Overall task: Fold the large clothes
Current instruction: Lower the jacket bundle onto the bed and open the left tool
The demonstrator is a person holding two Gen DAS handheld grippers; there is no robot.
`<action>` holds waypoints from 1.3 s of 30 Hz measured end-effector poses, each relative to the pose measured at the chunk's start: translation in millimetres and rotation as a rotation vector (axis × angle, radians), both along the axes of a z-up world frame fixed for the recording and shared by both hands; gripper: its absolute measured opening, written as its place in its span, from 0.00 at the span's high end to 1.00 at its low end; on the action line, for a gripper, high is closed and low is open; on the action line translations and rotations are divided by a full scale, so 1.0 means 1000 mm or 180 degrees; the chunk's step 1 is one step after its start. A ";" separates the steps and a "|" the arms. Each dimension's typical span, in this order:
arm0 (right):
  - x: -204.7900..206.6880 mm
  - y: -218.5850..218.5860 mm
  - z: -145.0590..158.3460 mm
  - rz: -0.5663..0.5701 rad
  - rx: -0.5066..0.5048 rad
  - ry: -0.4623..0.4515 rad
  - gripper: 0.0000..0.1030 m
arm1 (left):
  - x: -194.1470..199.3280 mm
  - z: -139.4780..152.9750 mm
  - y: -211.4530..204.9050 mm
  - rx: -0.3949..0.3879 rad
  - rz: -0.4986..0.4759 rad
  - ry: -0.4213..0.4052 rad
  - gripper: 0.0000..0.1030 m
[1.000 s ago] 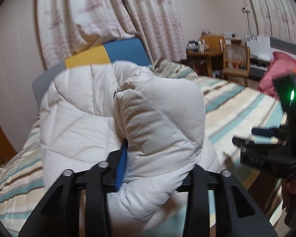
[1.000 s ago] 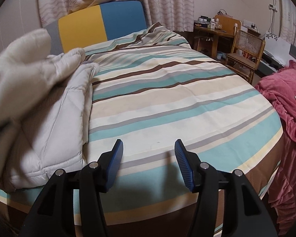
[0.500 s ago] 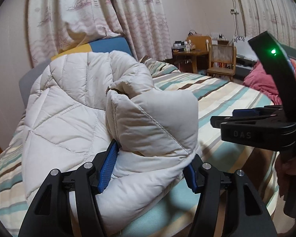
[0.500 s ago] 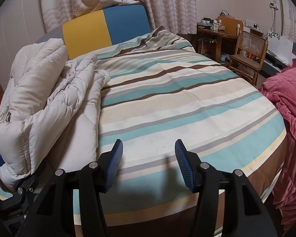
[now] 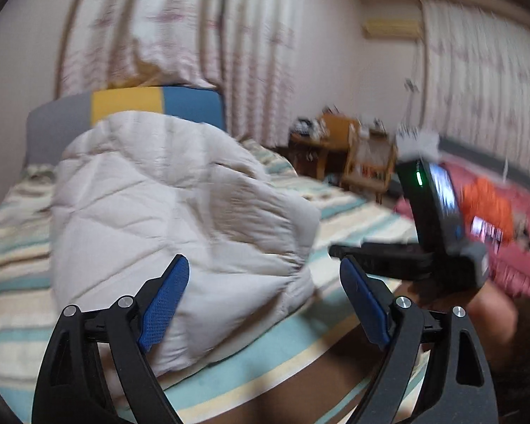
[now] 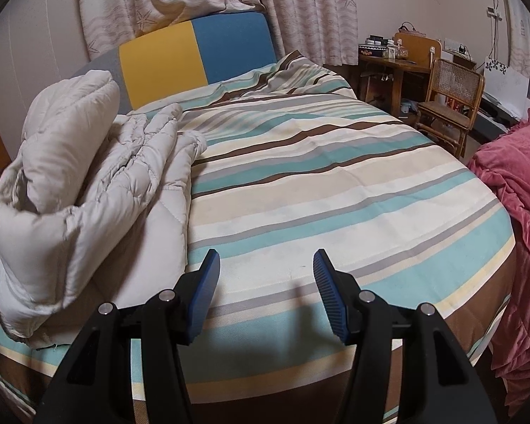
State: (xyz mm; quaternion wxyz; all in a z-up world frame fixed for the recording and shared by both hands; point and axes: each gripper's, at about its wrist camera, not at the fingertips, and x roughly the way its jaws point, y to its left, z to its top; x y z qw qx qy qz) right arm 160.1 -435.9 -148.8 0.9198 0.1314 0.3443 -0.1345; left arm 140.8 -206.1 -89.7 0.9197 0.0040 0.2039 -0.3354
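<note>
Left gripper (image 5: 261, 304) jaws just spreading, releasing folded jacket (image 5: 180, 212) onto bed (image 6: 335, 190); right gripper (image 6: 265, 289) hovering spread, empty beside jacket. Back straight out, avoiding snags.

Motion-blurred quilted coat (image 5: 180, 212), desk (image 5: 339, 145) beyond

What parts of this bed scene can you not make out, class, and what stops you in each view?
- Left wrist view: motion blur smears the desk clutter.
- Left wrist view: the quilted jacket hides the bed behind it.
- Right wrist view: the jacket's near end is cut off by the left edge.
- Right wrist view: items on the desk are too small.
</note>
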 end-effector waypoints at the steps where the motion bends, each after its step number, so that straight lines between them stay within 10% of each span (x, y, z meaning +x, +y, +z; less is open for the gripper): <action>1: 0.000 0.000 0.000 0.0004 -0.0003 0.0003 0.47 | 0.004 0.002 0.012 -0.0113 0.0109 0.0079 0.16; 8: 0.002 0.004 0.003 0.0014 -0.0024 0.0015 0.47 | 0.069 -0.005 0.115 -0.0936 0.1693 0.0809 0.19; 12: 0.005 0.003 0.007 0.0023 -0.0034 0.0001 0.47 | 0.101 -0.006 0.134 -0.0943 0.2060 0.0962 0.20; 23: 0.001 0.001 0.049 0.0394 0.0499 -0.0517 0.47 | 0.151 -0.004 0.075 -0.0362 0.1440 0.1046 0.25; 31: 0.025 0.022 0.002 0.0520 0.0228 0.0245 0.47 | 0.158 -0.010 0.048 -0.0079 0.1241 0.0955 0.25; 39: 0.014 0.001 -0.007 0.0347 0.0348 0.0298 0.47 | 0.164 -0.012 0.015 0.0335 0.1154 0.0842 0.25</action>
